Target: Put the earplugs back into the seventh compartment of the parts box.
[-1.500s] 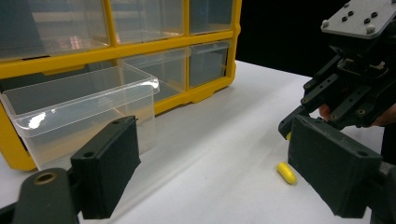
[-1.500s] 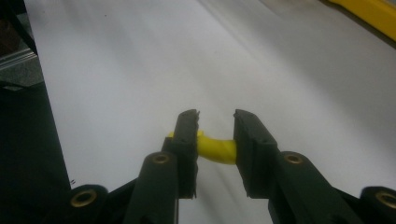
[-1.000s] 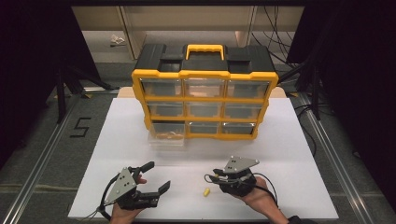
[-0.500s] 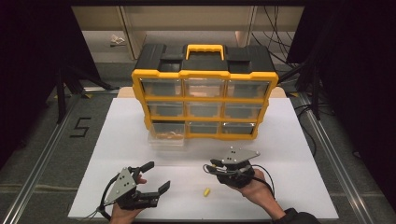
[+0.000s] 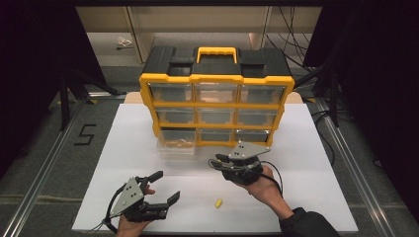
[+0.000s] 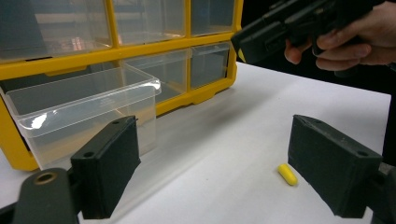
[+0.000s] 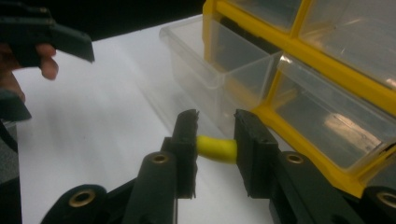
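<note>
A small yellow plug [image 7: 216, 149] is clamped between the pads of the right tool [image 7: 215, 151], held crosswise with an end against each pad. In the high view the right tool [image 5: 221, 163] is seen raised above the white desk [image 5: 321, 163], just in front of the bottom row of the yellow organizer [image 5: 216, 79], with its tip turned toward the open drawer [image 5: 174, 148]. That clear drawer is pulled out of the lower left slot of the organizer and rests on the desk; some tan bits can be made out inside it in the high view, though what they are cannot be told. In the right gripper view the held plug is seen just beside the near corner of the drawer [image 7: 219, 60], not over it.

The left tool [image 5: 164, 186] is held low near the front edge of the desk, its jaws spread wide with nothing between them. A second plug [image 5: 218, 202] lies loose on the desk between the two hands, nearer the front edge. In the left gripper view it [image 6: 287, 174] is seen lying just beside the right-hand pad, untouched, with the drawer [image 6: 79, 105] beyond the other pad.
</note>
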`<action>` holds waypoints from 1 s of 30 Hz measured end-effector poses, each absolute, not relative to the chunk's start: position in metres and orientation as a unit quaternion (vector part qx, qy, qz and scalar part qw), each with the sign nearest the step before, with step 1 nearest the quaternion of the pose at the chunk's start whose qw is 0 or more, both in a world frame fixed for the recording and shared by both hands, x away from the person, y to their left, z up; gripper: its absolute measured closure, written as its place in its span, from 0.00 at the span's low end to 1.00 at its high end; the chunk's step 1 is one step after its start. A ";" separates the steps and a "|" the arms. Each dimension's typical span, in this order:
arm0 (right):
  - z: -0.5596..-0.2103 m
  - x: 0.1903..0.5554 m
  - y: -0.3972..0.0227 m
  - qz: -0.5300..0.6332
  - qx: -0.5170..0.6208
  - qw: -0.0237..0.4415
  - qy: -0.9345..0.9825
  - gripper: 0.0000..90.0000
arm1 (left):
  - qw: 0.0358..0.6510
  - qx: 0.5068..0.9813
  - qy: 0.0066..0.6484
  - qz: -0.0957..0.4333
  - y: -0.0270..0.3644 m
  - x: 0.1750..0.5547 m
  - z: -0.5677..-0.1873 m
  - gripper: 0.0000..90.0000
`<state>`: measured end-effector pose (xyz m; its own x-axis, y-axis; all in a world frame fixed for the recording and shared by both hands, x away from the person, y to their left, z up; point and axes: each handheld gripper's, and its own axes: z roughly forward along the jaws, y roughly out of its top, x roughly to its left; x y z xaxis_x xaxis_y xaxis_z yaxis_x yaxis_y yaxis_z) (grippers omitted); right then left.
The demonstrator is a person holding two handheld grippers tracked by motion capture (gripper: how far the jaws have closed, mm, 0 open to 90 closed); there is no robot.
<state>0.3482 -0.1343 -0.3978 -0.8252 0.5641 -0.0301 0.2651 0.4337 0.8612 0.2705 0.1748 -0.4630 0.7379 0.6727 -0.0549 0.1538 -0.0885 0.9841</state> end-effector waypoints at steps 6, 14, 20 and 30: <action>-0.391 0.354 -0.127 0.474 0.248 0.163 0.829 0.79 | 0.609 0.706 0.292 0.214 0.175 0.270 -0.463 0.18; -0.385 0.372 -0.108 0.479 0.250 0.162 0.826 0.79 | 0.609 0.705 0.292 0.214 0.175 0.270 -0.463 0.18; -0.383 0.382 -0.099 0.478 0.252 0.163 0.826 0.79 | 0.609 0.705 0.292 0.214 0.176 0.270 -0.463 0.18; -0.383 0.398 -0.083 0.479 0.258 0.156 0.825 0.78 | 0.609 0.706 0.293 0.213 0.175 0.270 -0.463 0.18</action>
<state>0.3984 -0.0830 -0.3833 -0.8183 0.5747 -0.0113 0.2750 0.4086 0.8703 0.2704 0.1755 -0.4628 0.7373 0.6732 -0.0564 0.1542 -0.0864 0.9843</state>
